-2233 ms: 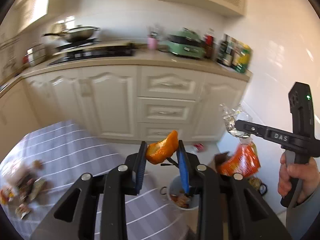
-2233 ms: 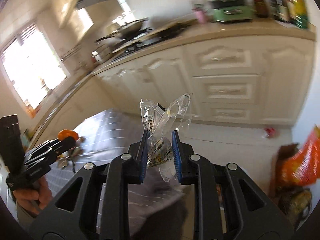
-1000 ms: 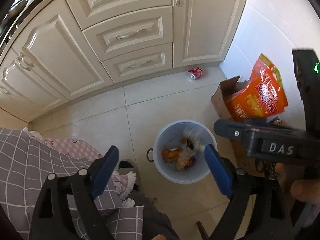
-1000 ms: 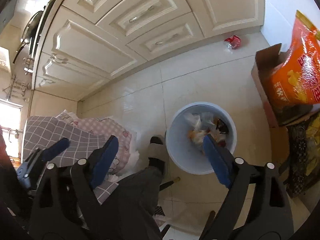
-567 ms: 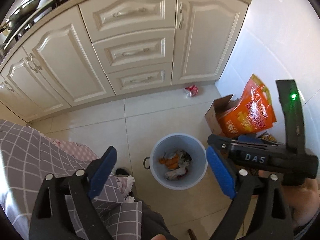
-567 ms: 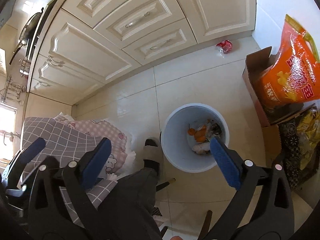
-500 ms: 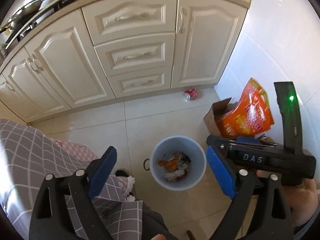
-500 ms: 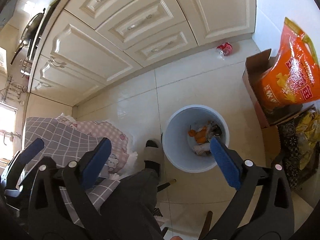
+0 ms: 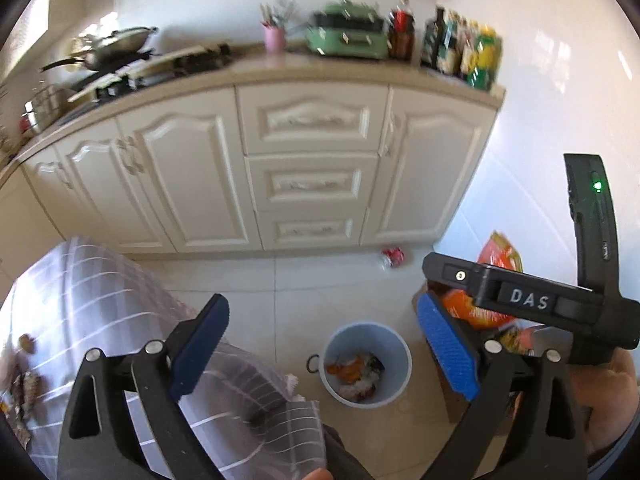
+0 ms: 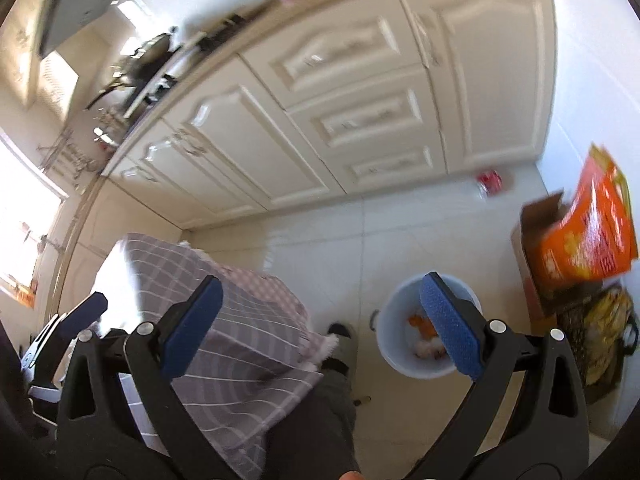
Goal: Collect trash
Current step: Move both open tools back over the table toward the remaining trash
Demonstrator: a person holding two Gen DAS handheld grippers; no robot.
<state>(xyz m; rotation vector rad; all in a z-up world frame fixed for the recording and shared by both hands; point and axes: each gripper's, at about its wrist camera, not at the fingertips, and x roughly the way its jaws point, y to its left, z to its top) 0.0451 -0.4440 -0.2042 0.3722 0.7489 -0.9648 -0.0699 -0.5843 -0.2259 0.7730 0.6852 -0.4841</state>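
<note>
Above the kitchen floor, the left gripper [image 9: 324,348] and right gripper [image 10: 318,326] both hover with jaws spread wide and nothing between the pads. The pale blue bin [image 9: 394,344] stands on the tiles below, holding orange peel and wrappers [image 9: 354,372]. More scraps [image 9: 22,380] lie on the checked tablecloth [image 9: 100,292] at far left (blurred, kinds unclear). Judged step: between drops, with a fresh pickup to come. Next move calls for swinging to the table and closing on one scrap.
</note>
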